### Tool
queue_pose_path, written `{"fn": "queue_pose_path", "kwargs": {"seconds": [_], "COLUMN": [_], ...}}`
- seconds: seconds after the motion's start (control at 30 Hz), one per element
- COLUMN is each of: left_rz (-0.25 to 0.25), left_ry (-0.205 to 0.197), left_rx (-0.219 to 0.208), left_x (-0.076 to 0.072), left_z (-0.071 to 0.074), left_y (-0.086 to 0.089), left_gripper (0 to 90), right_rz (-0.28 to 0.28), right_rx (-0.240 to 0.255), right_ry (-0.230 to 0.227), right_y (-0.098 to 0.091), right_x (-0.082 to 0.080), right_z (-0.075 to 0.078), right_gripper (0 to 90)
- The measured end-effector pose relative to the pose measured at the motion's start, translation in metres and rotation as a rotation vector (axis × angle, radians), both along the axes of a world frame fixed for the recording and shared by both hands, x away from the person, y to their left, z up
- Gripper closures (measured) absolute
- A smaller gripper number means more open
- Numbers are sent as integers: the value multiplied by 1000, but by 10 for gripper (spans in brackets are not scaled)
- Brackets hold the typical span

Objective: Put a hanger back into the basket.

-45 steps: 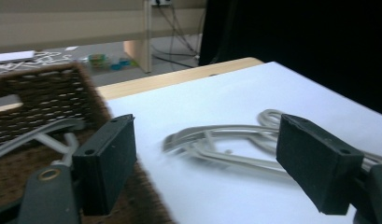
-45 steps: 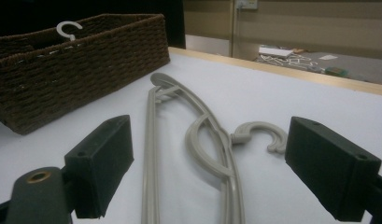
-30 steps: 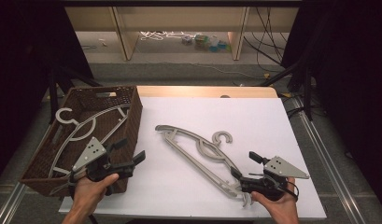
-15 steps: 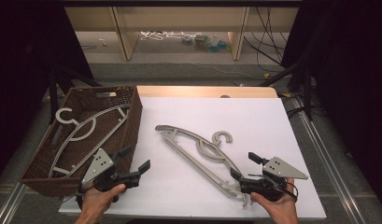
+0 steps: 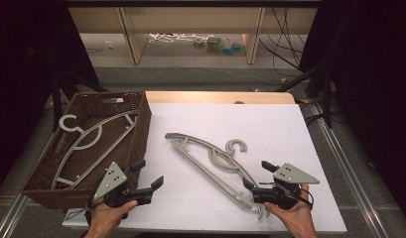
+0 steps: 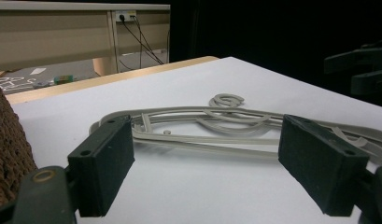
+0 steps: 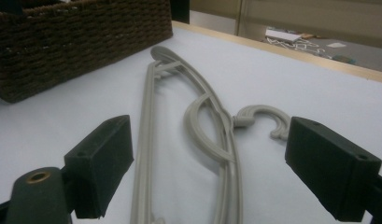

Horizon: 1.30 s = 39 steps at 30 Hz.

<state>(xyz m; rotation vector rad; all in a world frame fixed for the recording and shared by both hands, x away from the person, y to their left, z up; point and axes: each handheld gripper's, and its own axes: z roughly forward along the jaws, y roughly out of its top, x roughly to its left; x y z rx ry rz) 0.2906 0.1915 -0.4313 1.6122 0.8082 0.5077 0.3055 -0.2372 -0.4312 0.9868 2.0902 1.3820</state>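
High view: grey hanger (image 5: 210, 161) lies flat on white counter (image 5: 270, 124), long axis diagonal, far end toward basket (image 5: 141, 124), near end by person's right side. Hook (image 5: 235, 146) points off toward far-right. Right hand-held gripper (image 5: 254, 186) sits just at hanger's near end, jaws apart, holding nothing; whether a jaw touches the hanger can't be told at this res. Left hand-held gripper (image 5: 148, 174) is beside basket's near corner, also released, empty, pointing right toward hanger but well apart from it. So right is nearer. Second hanger (image 5: 91, 136) rests inside basket.

Left gripper view: both pads spread wide, nothing between them. Hanger (image 6: 202, 128) is ahead, lying crosswise to this gripper's line of sight, hook (image 6: 226, 99) on far side. Basket wall (image 6: 6, 154) at left edge, cropped. Right jaw covers part of hanger's end.

Right gripper view: jaws wide open, empty. Hanger (image 7: 188, 126) runs straight away between the jaws, i.e. long axis roughly along gripper's approach; hook (image 7: 263, 119) off to right, in front of right jaw. Basket (image 7: 76, 42) far-left.

Judgement: next move prob. a grasp by right gripper on near arm of hanger; axis runs along the approach, so jaws would close across the bars. Near tip of hanger is cut off at frame bottom, so exact gap to jaws unclear.
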Motion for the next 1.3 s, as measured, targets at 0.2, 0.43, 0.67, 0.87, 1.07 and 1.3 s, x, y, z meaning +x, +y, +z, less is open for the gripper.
{"fn": "queue_pose_path", "kwargs": {"seconds": [0.2,0.43,0.67,0.87,1.07,1.3], "left_rz": [7,1,-13,-16,-20,-23], "left_ry": [2,4,10,9,12,10], "left_rx": [17,19,26,26,21,43], "left_x": [-1,0,0,0,1,1], "left_z": [0,-1,-2,-2,-3,-4], "left_y": [0,0,-1,-1,-2,-2], "left_gripper": [172,168,167,167,168,169], "right_rz": [6,18,12,41,46,72], "right_rx": [-47,-130,-167,-192,-201,-212], "right_ry": [45,117,246,345,405,463], "right_y": [1,1,1,9,15,17], "right_x": [11,35,59,66,72,86], "right_z": [-8,-13,-25,-33,-37,-44], "right_gripper": [172,222,295,413,507,612]}}
